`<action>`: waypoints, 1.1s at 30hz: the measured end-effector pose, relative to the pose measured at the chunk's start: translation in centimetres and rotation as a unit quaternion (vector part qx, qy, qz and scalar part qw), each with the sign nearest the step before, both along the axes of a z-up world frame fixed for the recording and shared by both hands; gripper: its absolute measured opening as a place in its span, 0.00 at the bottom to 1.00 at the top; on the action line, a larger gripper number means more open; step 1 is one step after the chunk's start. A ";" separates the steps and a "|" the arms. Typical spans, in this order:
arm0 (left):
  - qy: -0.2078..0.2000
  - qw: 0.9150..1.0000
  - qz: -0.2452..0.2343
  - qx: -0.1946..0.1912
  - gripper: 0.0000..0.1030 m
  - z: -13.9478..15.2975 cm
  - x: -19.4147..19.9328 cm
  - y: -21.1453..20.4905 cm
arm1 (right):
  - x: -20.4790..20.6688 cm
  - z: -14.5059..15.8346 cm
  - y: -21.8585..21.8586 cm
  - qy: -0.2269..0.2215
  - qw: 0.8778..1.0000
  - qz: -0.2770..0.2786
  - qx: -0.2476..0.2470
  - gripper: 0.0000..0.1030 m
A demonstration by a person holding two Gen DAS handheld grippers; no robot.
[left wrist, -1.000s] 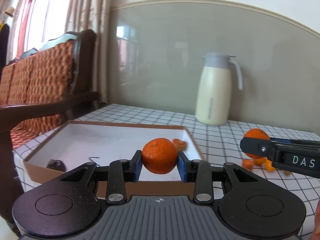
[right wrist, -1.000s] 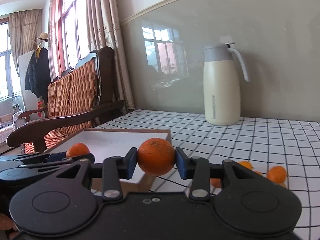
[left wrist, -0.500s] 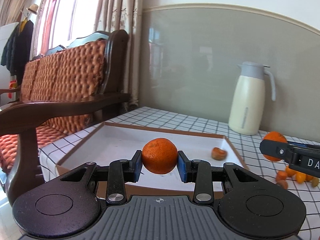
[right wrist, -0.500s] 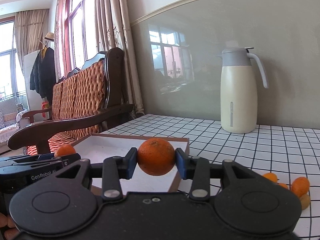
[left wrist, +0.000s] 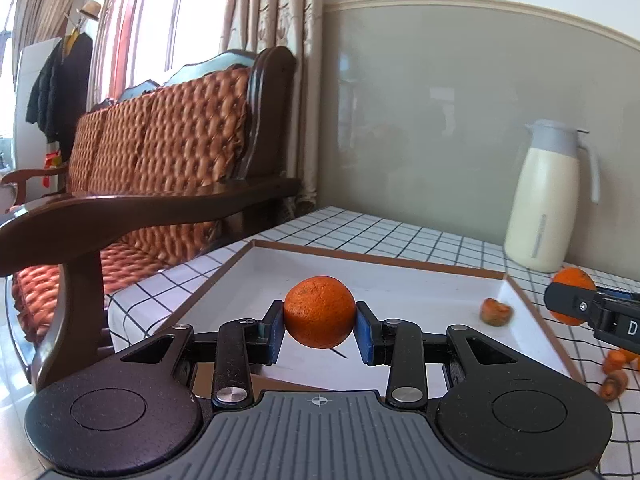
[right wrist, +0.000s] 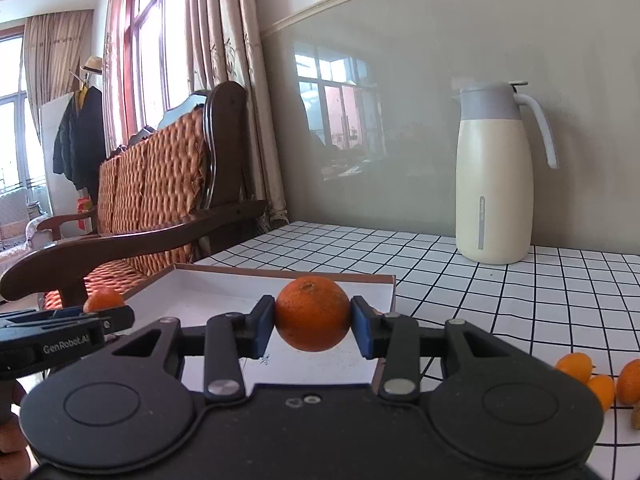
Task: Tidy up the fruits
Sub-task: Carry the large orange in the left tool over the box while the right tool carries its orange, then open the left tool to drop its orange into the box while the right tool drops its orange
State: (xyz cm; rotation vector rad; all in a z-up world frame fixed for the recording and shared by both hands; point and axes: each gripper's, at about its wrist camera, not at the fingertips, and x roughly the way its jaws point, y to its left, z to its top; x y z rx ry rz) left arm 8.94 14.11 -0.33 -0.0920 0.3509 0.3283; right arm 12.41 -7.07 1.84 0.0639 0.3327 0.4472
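Over white tray (left wrist: 400,292), your left gripper (left wrist: 320,330) clamps one mandarin (left wrist: 319,312); right gripper (right wrist: 313,330) clamps second mandarin (right wrist: 312,313). Tray holds only one small fruit (left wrist: 496,311) at 3 o'clock. Kumquats (right wrist: 588,376) remain on tablecloth at 4 o'clock. Task barely begun.

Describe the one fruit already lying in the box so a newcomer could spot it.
Find the white cardboard box on the checked tablecloth. Near its right wall lies a small fruit; unlike the smooth round oranges, it is dull, brownish-orange and misshapen.

Wooden sofa (left wrist: 168,184), curtained window (right wrist: 160,60), grey wall (left wrist: 440,120).
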 end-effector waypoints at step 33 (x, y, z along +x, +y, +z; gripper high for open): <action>0.012 0.998 0.058 0.001 1.00 0.3 2.6 1.2 | 0.0 1.6 -2.6 -0.049 0.995 -0.023 0.081 0.94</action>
